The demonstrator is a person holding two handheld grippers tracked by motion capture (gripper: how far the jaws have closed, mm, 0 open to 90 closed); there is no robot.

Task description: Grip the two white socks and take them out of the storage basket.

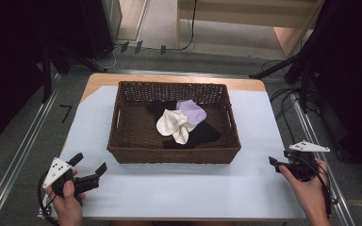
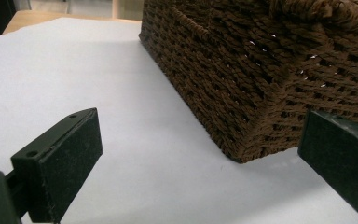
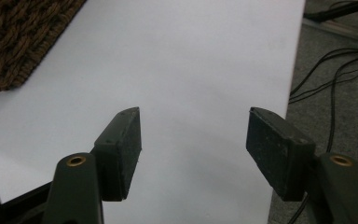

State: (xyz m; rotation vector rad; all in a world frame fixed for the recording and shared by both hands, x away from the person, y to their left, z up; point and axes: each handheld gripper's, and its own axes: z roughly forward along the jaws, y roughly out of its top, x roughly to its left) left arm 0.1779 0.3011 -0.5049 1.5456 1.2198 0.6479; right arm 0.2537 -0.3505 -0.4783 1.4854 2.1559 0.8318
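My left gripper (image 1: 90,166) is held at the near left corner of the tabletop, jaws wide apart with nothing between them and no contact with anything; in the left gripper view its jaws frame the near left corner of the wicker basket (image 2: 261,79), which stands just beyond them on the white sheet (image 2: 74,84). My right gripper (image 1: 274,163) is at the near right edge of the tabletop, lifted off the sheet, jaws about half apart and empty; the right gripper view shows bare white sheet between the pads (image 3: 129,140), the basket's corner at upper left and the floor cables at right. Count: one basket, rectangular, brown woven, long axis running parallel to the near edge of the tabletop, set at the middle toward the far edge, open side up. Inside it, one heap of socks lying toward the right half of the basket floor: one white sock (image 1: 173,125), one lilac sock (image 1: 191,111), and black socks (image 1: 202,134) under them, number of the black ones not resolvable. The white sock lies on top with its long axis roughly from the basket's centre toward the near wall; the lilac sock lies behind it toward the far wall, touching it. Two grippers, two hands (image 1: 68,205), neither touching the basket.
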